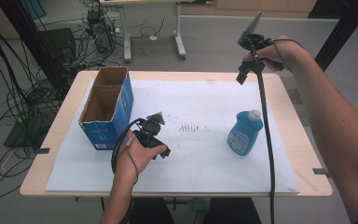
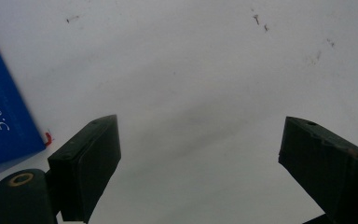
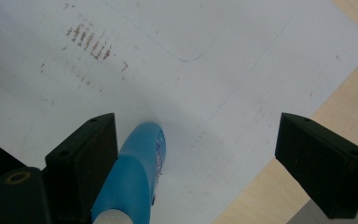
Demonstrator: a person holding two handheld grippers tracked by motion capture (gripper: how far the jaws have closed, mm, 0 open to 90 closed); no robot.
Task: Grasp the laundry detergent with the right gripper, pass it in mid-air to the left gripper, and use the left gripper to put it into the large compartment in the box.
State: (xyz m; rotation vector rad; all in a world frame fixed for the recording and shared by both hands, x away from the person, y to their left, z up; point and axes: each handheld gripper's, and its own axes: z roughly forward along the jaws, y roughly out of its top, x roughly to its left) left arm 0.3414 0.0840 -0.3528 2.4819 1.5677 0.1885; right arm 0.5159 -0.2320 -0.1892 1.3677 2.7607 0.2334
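A lab is suggested by black frame posts [image 1: 25, 42], tangled floor cables [image 1: 0, 100] and a computer tower [image 1: 99, 31].

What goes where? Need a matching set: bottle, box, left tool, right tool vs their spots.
1 blue bottle
2 cardboard box
3 left tool
4 right tool

A raised over the table's far right edge, open
B left part of the white sheet, open top
C low over the sheet beside the box, open
D standing on the sheet's right part

Pairs: 1-D, 2-B, 3-C, 4-A
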